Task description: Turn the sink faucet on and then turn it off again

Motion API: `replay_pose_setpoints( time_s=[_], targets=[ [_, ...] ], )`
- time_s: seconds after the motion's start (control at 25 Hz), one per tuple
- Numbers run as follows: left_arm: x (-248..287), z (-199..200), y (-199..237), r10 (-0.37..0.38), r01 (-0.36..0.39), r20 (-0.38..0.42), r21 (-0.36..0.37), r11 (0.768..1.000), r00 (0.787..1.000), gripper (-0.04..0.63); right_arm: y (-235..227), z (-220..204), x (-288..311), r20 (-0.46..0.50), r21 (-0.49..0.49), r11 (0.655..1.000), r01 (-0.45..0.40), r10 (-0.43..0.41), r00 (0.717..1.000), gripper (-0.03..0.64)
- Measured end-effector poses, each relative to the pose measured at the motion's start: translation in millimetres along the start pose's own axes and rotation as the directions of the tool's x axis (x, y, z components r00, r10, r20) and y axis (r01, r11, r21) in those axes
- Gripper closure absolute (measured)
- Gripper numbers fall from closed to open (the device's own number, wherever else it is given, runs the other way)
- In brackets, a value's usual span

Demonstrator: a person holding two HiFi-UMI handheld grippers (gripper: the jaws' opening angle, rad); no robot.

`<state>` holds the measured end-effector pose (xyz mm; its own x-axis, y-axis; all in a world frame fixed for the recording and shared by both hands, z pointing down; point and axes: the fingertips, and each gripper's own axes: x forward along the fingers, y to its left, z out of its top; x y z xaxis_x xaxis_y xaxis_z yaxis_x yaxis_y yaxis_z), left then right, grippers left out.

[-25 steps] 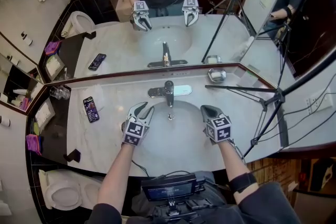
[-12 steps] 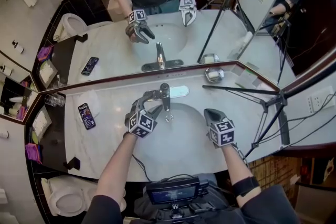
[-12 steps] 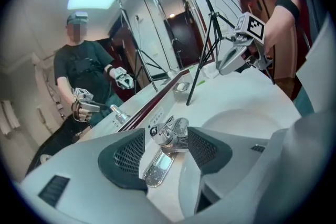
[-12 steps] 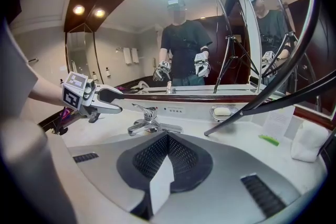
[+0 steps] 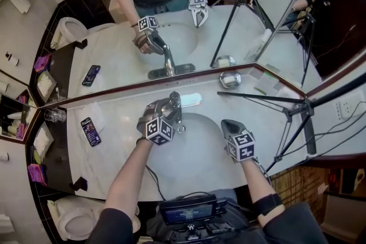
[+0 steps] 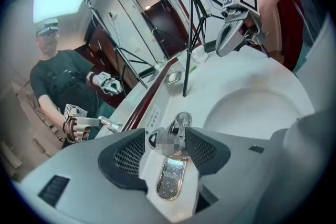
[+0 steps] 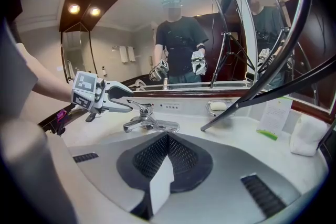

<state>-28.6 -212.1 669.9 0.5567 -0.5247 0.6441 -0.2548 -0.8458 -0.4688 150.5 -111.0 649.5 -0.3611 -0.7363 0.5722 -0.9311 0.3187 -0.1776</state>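
Stands at the front edge of a pale stone counter point(image 5: 108, 151), facing a mirror point(image 5: 120, 60) fixed along the back edge, a tool in each hand. Holds the left hand-held gripper point(image 5: 163, 108) at the faucet point(image 7: 143, 122), mounted at the middle of the counter's back edge, just behind the sink point(image 5: 197, 157). Straddles the chrome lever point(image 7: 137, 106) with jaws spread wide, these having just closed in a little, a sliver of counter showing between one pad and the metal, so not yet clamped on it. Holds the right hand-held gripper point(image 5: 227, 124) over the right rim of the sink, apart from the faucet, jaws pressed together with nothing between them, tips aimed toward the back edge. Shares the counter with a phone point(image 5: 90, 131) lying flat near the left end, a drinking glass point(image 5: 54, 116) at the back-left corner, a soap dish point(image 5: 230, 79) at the back edge to the right of the faucet, and a black tripod point(image 5: 269, 97) planted on the right end, one leg stretched along the back edge toward the soap dish. Stands beside a toilet point(image 5: 68, 220), down past the counter's left end.
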Motion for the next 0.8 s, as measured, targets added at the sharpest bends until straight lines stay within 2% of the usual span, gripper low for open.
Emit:
replay_pose_setpoints(
  time_s=[0.24, 0.4, 0.8],
  targets=[
    [16, 0, -8, -0.04, 0.041, -0.019, 0.032, 0.999, 0.999, 0.38, -8, -6, 0, -0.005, 0.013, 1.0, 0.013, -0.013, 1.0, 0.597],
    [20, -3, -16, -0.057, 0.059, -0.039, 0.052, 0.997, 0.998, 0.431, -11, -9, -3, -0.006, 0.02, 1.0, 0.023, -0.023, 1.0, 0.597],
    [21, -4, -14, 0.026, -0.021, -0.052, 0.089, 0.996, 0.998, 0.47, -8, -11, -1, -0.012, 0.023, 1.0, 0.017, -0.017, 1.0, 0.597]
  ],
)
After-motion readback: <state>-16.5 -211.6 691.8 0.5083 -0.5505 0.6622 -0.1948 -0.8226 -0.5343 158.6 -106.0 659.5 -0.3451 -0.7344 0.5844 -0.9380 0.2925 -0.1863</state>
